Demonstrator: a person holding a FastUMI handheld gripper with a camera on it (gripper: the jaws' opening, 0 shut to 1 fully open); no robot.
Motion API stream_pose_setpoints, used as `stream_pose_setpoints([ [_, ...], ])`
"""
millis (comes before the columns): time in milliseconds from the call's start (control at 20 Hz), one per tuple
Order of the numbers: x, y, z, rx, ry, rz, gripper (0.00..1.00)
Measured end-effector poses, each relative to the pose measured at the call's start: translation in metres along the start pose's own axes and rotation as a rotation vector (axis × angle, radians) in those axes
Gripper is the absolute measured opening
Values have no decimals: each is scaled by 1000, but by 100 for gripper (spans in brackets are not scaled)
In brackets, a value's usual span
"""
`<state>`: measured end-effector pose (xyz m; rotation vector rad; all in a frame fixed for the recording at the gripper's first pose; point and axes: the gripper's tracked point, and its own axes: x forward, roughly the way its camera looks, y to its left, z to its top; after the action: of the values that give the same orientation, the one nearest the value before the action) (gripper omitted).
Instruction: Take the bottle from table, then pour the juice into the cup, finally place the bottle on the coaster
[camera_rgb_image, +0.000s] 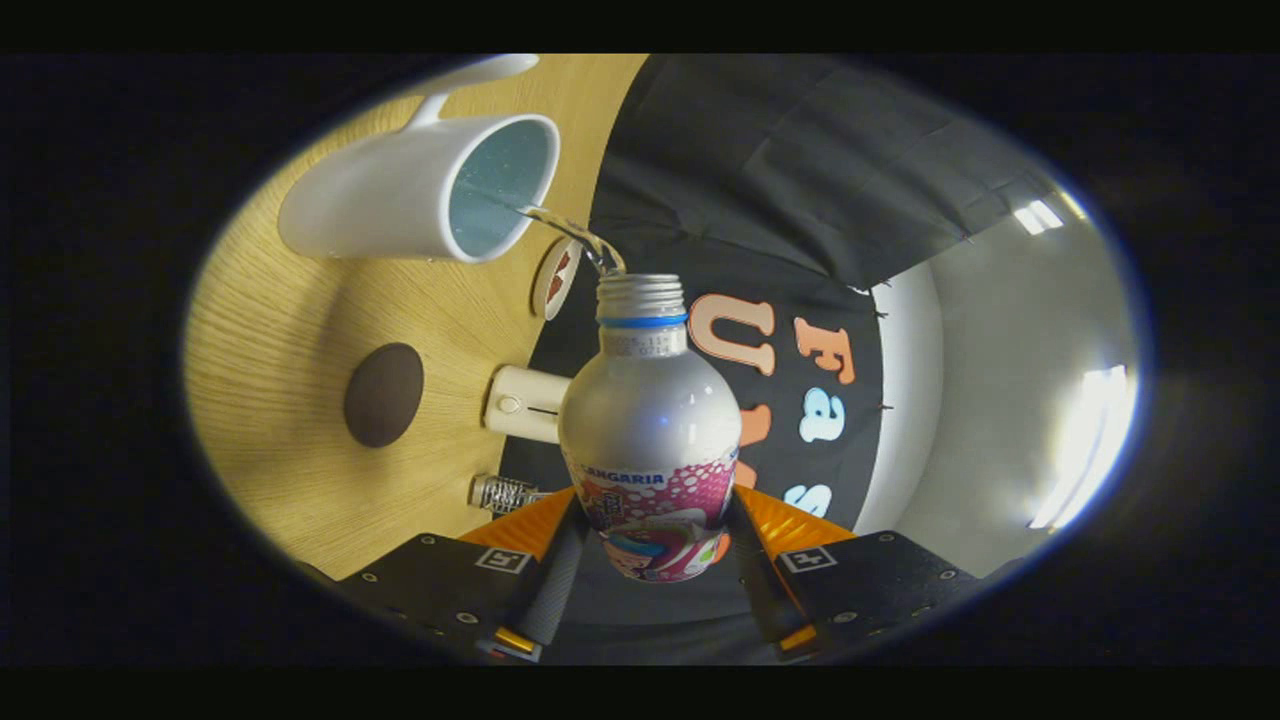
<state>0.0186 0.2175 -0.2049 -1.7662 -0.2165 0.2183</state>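
Wooden table (290, 420) beyond fingers (555, 575) clamping pouring bottle (650, 430).

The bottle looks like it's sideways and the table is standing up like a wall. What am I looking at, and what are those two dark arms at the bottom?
Those two arms are the fingers of a handheld gripper, a clamp that a person carries and works by hand. The camera rides on it and looks forward along the fingers through a very wide lens, so when the person tips the gripper, the room seems to tip instead.

Both fingers are pressed on the bottle, one on each side of its lower body. Its cap is off, and a thin clear stream runs from its mouth into the white cup, which stands on the wooden table.

Also on the table are a dark round coaster, a second round coaster near the cup, a small white device and a small metal object. Beyond is the booth's black cloth wall.
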Motion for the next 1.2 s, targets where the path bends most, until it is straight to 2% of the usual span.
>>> stream_pose_setpoints([
  [1200, 8, -18, 2, -95, -51, -67, 75],
])
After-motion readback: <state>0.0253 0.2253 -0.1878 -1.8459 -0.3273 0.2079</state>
